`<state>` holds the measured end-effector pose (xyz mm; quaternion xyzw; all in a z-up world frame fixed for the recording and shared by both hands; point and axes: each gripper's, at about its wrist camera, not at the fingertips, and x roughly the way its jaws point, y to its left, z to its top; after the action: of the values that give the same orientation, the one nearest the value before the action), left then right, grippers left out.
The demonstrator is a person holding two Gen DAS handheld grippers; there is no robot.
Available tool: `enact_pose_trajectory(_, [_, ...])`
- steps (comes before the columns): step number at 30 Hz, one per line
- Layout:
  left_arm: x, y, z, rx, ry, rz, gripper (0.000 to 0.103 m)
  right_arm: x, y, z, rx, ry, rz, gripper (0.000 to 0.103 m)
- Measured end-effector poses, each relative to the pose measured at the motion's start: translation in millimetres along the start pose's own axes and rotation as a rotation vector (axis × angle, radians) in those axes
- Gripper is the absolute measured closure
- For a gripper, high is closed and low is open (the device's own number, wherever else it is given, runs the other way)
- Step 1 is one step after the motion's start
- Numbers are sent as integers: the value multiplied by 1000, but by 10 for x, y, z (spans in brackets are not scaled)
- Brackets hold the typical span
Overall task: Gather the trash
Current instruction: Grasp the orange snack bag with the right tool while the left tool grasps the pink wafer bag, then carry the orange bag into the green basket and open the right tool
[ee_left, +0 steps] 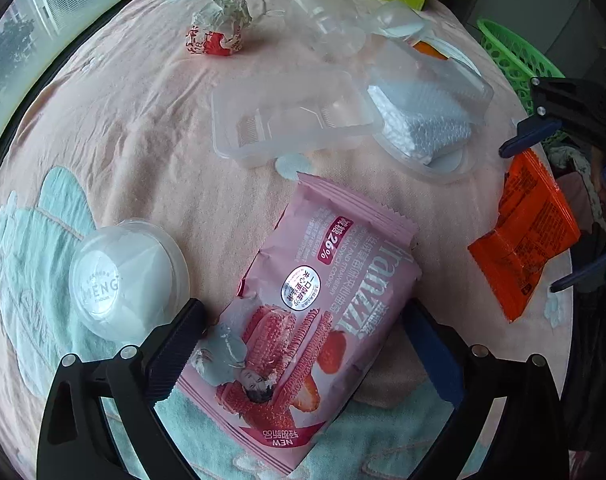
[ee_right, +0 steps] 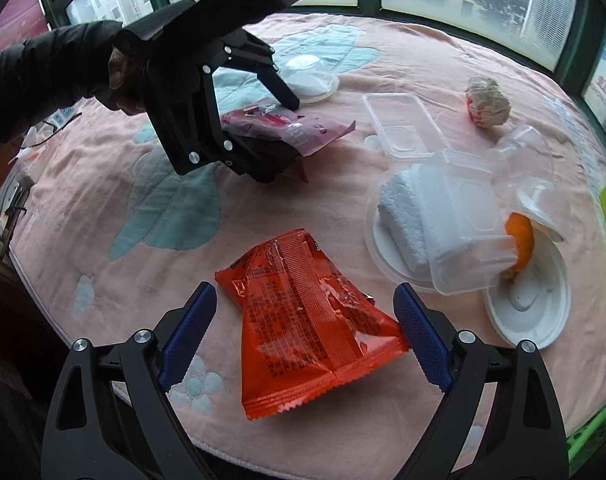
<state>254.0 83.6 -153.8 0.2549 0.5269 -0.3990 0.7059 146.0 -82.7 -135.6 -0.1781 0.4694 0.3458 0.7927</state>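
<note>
**Ana:** Pink wrapper first, then. In the left wrist view the pink biscuit wrapper (ee_left: 307,312) lies at lower centre, right between the fingers of the left gripper (ee_left: 303,344). Is it held?

**Ben:** I can't be sure. The jaws stand apart on either side of it, and its left edge looks close to the left pad, but I see no squeeze. I'd call that gripper spread around the wrapper, grip not yet made.

**Ana:** And the right gripper (ee_right: 303,336)?

**Ben:** Also spread wide. The orange wrapper (ee_right: 307,328) lies at lower centre of the right wrist view, between the blue pads. Its right corner sits just beside the right pad; the left pad stands clear of it.

**Ana:** So the step is picking up, both hands at once?

**Ben:** That's my reading: each hand has lined up on a wrapper. Next, each must close on thin, crinkly film lying flat on a soft pink blanket (ee_right: 103,184), so the pads may need to press low to catch an edge without pinching cloth.

**Ana:** What else, from left to right in the left wrist view?

**Ben:** A small domed plastic cup (ee_left: 123,276) at lower left, just beside the left finger; a crumpled paper ball (ee_left: 219,28) at the top; a clear tray (ee_left: 287,120) in the middle; stacked clear containers (ee_left: 427,116) to its right; a green basket (ee_left: 511,56) at the upper right edge.

**Ana:** Anything in the way?

**Ben:** Only the cup, perhaps, so close to that finger.
</note>
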Motion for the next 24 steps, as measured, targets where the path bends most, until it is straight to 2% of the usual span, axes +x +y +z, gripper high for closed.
enact_pose_trajectory(4, [-45,-28,-105,-20,-19,11,10,130,-18,31,15,16,2,14])
enact_pose_trajectory(5, [-55,-31,-106,-30,-24,17,14,145,-21,27,20,18,0,15])
enact_pose_trajectory(9, [-143,45,-177,-134,-54,3,27,117,-14,-3,32,17,-13,26])
enact_pose_trajectory(11, [-140,8,-159,-158,-53,20,30,84,-4,-8,42,8,-23,31])
enact_pose_trajectory(12, [-139,-12,-165,-166,-48,45,31,62,-4,-19,50,3,-24,35])
enact_pose_trajectory(13, [-140,-31,-171,-182,-44,58,32,52,-11,-28,60,5,-22,49])
enact_pose_trajectory(15, [-163,-88,-182,-214,-46,72,40,31,-32,-63,89,5,-12,50])
enact_pose_trajectory(20, [-210,-298,-215,-310,-59,136,49,-100,-33,-162,160,-30,-6,52])
enact_pose_trajectory(24, [-324,-397,-300,-444,-105,114,53,-288,-57,-247,247,-81,7,52])
